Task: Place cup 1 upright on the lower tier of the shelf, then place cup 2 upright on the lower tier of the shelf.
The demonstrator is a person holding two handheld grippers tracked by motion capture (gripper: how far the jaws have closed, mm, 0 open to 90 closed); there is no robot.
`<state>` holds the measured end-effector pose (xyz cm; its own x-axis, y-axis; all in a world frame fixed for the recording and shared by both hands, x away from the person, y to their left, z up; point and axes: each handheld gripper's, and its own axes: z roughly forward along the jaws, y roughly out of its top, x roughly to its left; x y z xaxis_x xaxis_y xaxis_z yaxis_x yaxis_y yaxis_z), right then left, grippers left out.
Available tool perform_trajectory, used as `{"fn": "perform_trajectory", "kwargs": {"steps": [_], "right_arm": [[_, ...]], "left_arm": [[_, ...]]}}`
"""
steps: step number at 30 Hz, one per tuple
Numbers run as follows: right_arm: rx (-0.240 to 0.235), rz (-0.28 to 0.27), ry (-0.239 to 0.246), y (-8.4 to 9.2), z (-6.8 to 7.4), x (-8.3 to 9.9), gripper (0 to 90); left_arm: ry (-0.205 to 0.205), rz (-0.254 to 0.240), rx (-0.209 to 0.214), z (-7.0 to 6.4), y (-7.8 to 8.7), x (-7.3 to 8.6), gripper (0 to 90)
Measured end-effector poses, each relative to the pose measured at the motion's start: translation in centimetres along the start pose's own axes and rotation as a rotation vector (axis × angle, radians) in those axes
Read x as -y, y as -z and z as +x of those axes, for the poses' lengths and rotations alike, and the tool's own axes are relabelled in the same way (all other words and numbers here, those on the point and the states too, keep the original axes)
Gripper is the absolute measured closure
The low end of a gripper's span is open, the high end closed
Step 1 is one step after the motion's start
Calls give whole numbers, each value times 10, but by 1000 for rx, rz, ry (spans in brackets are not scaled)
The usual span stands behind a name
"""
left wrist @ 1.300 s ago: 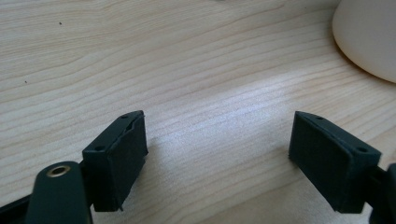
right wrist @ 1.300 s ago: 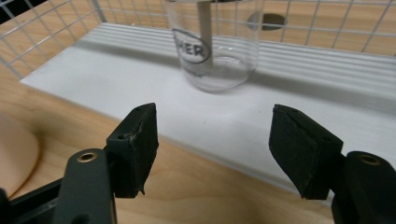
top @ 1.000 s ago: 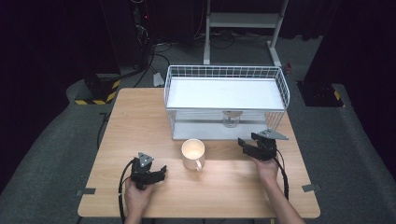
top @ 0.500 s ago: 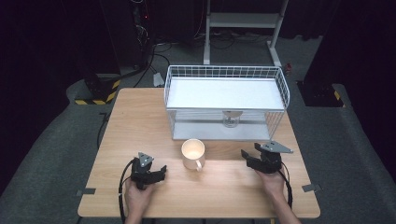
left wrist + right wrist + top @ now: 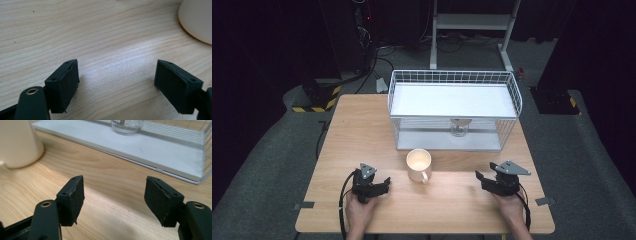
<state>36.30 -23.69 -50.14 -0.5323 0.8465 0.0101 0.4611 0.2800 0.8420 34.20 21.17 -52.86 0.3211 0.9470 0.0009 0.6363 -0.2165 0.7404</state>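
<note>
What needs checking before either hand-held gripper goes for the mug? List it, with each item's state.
1. Left hand-held gripper open and holding nothing: ok, jaws spread over bare wood.
2. Right hand-held gripper open and holding nothing: ok.
3. Mug upright on the table, between the grippers: ok.
4. Mug handle reachable: ok, it points toward the person.
5. Mug contents: cannot tell, the inside is washed out by glare.
6. Lower shelf of the wire rack free: not ok, a glass stands there.
</note>
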Motion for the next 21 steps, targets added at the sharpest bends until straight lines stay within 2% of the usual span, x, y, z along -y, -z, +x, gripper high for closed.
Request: {"fn": "perform_trajectory", "kwargs": {"steps": [10, 13, 17, 21], "right_arm": [[18, 66, 2, 1, -4, 17, 316], [20, 85, 19, 2, -6, 21, 315], [16, 110, 13, 4, -9, 26, 304], [56, 91, 28, 8, -12, 28, 298]], "left_arm": [[-1, -1, -9, 1, 1, 0, 217], [-1, -2, -8, 1, 0, 0, 219], [-2, 3, -7, -1, -1, -1, 178], [-2, 10, -2, -2, -2, -1, 149]]}}
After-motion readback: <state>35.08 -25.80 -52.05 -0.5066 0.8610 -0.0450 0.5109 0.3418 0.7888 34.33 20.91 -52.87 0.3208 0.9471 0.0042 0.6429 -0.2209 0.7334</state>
